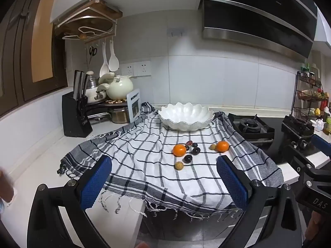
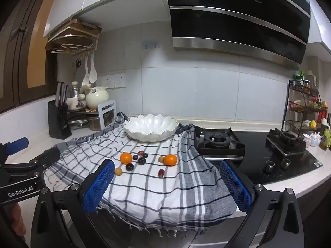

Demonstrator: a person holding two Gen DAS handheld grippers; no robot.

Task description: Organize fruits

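Observation:
Two oranges lie on a checked cloth with several small dark plums and two tan round fruits. A white scalloped bowl stands empty at the cloth's far end. My left gripper is open and empty, short of the fruit. My right gripper is open and empty too, with the oranges, a red plum and the bowl ahead of it. The right gripper also shows in the left wrist view.
A black knife block, pots and a cream kettle stand at the back left. A gas hob lies right of the cloth, with a spice rack beyond it. The counter edge runs under the cloth's fringe.

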